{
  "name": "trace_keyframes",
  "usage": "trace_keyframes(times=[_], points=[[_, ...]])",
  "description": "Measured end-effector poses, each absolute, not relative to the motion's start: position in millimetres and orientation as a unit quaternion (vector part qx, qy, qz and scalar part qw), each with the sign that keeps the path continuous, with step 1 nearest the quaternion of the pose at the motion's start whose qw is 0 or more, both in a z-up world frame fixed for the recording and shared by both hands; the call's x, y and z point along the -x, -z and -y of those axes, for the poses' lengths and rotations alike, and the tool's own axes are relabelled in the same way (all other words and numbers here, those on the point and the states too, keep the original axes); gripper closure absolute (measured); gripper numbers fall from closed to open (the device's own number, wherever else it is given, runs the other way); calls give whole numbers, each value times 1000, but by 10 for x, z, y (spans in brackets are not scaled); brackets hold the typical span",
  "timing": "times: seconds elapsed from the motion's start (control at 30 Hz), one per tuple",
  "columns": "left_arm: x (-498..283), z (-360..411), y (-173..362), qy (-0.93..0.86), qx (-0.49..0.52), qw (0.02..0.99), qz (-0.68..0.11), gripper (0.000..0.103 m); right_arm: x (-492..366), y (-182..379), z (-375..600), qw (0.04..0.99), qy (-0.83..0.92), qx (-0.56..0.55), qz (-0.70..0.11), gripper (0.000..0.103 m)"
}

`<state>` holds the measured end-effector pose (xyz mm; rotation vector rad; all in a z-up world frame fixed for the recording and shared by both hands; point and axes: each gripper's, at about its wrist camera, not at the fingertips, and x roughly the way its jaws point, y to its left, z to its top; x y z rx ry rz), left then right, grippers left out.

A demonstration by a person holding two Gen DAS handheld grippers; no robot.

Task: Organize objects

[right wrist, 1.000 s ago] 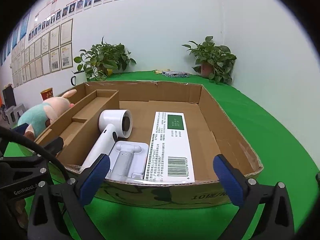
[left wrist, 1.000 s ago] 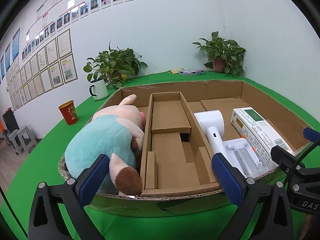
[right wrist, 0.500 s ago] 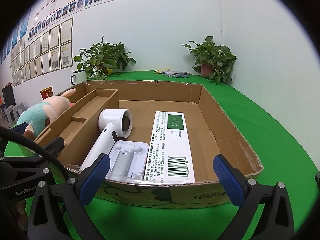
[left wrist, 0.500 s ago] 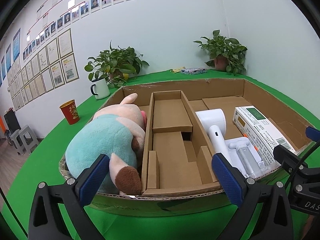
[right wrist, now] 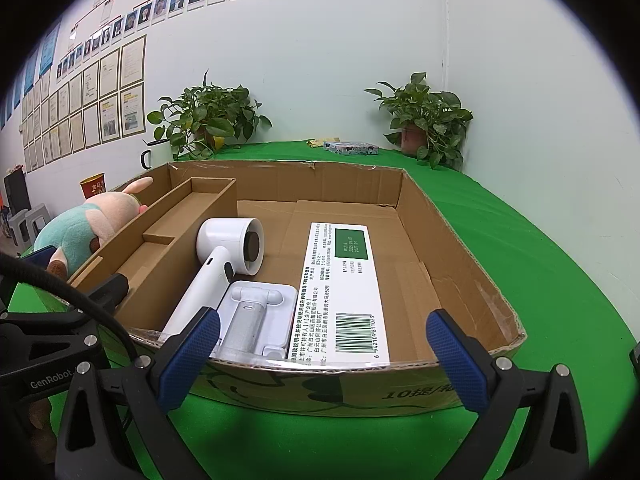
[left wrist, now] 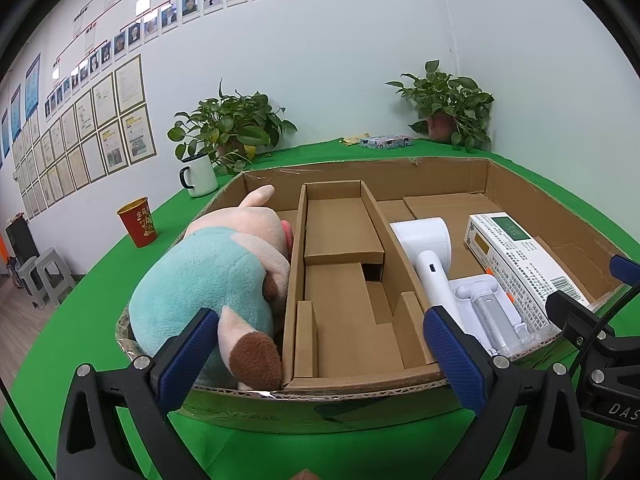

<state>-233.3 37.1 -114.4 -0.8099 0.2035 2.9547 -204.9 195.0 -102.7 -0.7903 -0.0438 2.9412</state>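
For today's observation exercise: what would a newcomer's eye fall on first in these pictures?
First, the teal and pink plush toy bulging from the left compartment of the cardboard box on the green table. Next, in the right compartment, the white hair dryer beside the long white medicine box. Both open grippers, left and right, frame the views.

Matt corrugated cardboard for the box (left wrist: 400, 184), edges rough. Fuzzy plush on the toy (left wrist: 208, 276). Smooth, glossy white plastic on the hair dryer (right wrist: 224, 256). Printed paperboard carton (right wrist: 344, 280), slight sheen. Green cloth over the desk (right wrist: 560, 264). Textured blue pads (right wrist: 188, 356) on black plastic jaws.
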Motion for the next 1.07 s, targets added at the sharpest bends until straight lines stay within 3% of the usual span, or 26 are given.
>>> trace_keyframes(times=[1.07], points=[[2338, -372, 1154, -962, 263, 34, -68, 0, 2037, 1016, -1960, 43, -965, 258, 11, 0]])
